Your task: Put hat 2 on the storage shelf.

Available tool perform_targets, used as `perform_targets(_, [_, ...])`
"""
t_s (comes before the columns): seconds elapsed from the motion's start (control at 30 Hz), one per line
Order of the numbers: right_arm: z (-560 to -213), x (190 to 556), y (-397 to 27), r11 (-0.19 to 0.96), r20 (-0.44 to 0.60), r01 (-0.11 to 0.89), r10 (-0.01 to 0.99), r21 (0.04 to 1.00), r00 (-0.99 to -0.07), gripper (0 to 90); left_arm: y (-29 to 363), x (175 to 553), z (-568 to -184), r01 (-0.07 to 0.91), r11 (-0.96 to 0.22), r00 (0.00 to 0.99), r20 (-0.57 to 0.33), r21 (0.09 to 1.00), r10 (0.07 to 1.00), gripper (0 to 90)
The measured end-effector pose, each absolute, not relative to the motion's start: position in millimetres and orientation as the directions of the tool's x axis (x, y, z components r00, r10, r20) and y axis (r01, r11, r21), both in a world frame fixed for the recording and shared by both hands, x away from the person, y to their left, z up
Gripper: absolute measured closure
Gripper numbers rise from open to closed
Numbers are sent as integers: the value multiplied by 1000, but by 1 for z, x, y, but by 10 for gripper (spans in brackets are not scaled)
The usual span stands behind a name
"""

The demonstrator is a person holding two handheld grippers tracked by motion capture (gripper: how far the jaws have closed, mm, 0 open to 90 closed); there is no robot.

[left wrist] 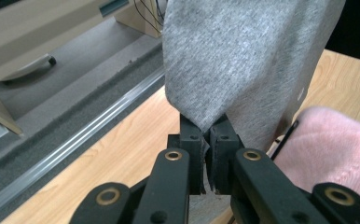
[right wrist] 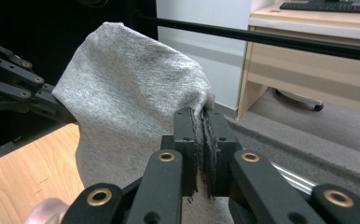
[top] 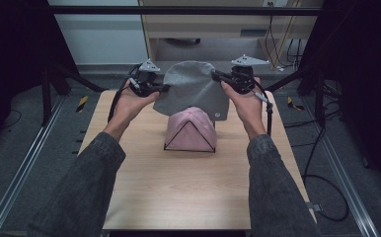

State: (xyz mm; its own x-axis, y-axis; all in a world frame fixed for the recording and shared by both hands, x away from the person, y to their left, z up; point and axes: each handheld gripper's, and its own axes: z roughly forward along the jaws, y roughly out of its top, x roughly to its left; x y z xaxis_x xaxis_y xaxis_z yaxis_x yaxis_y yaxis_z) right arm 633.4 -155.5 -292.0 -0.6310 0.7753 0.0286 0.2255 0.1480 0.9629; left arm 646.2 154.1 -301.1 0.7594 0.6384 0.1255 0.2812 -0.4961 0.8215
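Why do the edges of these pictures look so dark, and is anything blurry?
High view: the wooden table is evenly lit, while both sides fall into deep shadow. Left gripper view: the grey cloth is sharp, but the pink cloth at the edge is soft. Right gripper view: the near jaws are slightly blurred, and the background left is dark.

The high view looks down over the table (top: pixel 188 192); both gripper views sit close behind their jaws, sharing the grey cloth (top: pixel 191 89).
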Motion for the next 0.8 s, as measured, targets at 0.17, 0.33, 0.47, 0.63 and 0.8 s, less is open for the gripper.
perform_targets(0.17, [-300, 632, -155, 162, 27, 239, 774, 957, -633, 854, 155, 645, -310, 292, -498, 760, 118, 816, 640, 863])
perform_targets(0.33, [-309, 632, -153, 174, 27, 253, 774, 952, -633, 854, 155, 643, -322, 304, -496, 760, 107, 814, 641, 863])
perform_targets(0.47, [-316, 630, -152, 179, 30, 261, 770, 949, -638, 854, 156, 642, -328, 311, -495, 761, 99, 811, 641, 863])
perform_targets(0.63, [-326, 629, -151, 199, 28, 279, 767, 940, -642, 854, 158, 638, -341, 325, -502, 763, 91, 802, 640, 863])
perform_targets(0.8, [-337, 628, -150, 213, 30, 297, 765, 931, -643, 854, 160, 636, -352, 338, -505, 763, 82, 794, 641, 863])
